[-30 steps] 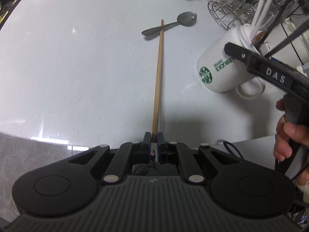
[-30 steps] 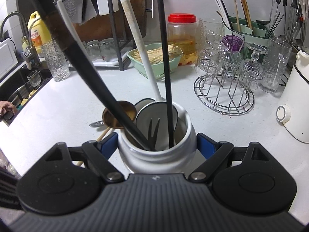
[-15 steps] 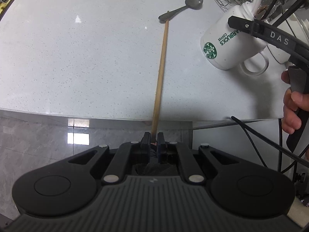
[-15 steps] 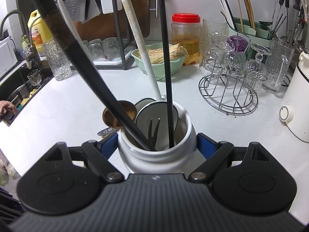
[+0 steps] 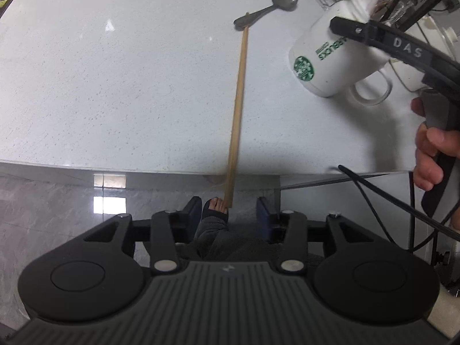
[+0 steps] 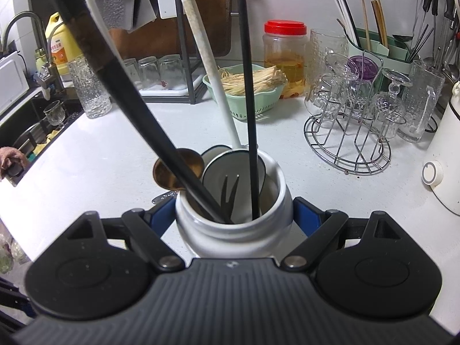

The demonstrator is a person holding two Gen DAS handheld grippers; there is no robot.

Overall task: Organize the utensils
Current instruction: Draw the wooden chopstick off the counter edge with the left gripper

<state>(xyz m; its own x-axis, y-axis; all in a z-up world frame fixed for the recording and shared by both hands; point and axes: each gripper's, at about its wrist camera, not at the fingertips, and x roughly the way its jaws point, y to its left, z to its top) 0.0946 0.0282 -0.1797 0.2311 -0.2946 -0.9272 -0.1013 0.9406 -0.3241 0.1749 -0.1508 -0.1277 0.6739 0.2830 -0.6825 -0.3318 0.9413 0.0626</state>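
Both grippers are at work over a white counter [image 5: 115, 86]. The left gripper [image 5: 228, 210] has just been opening: its jaws now stand apart around the near end of a long wooden chopstick [image 5: 238, 100], and the pads no longer press on it. That chopstick lies along the counter with its near end jutting past the edge, over the floor; its far tip touches the handle of a metal spoon [image 5: 273, 4] lying flat further back.

The right gripper [image 6: 234, 215] is closed around a white mug [image 6: 233, 221], a blue pad on each side of its body. In the left view the mug appears tipped, its mouth leaning away. It is crowded with utensils: a black-handled tool [image 6: 129, 100], a thin black rod [image 6: 248, 86], a white-handled ladle [image 6: 210, 72], a small fork [image 6: 228, 192] and a brown spoon bowl [image 6: 175, 169] at the rim.

The likeliest trouble is the loose chopstick. With its end hanging off the edge and nothing gripping it, a nudge from the open jaws could roll or tip it to the floor. A regrip taken off-centre could also push the far tip against the spoon and send it sliding. The tilted, top-heavy mug is a second worry: leaning it further could spill the long handles out.
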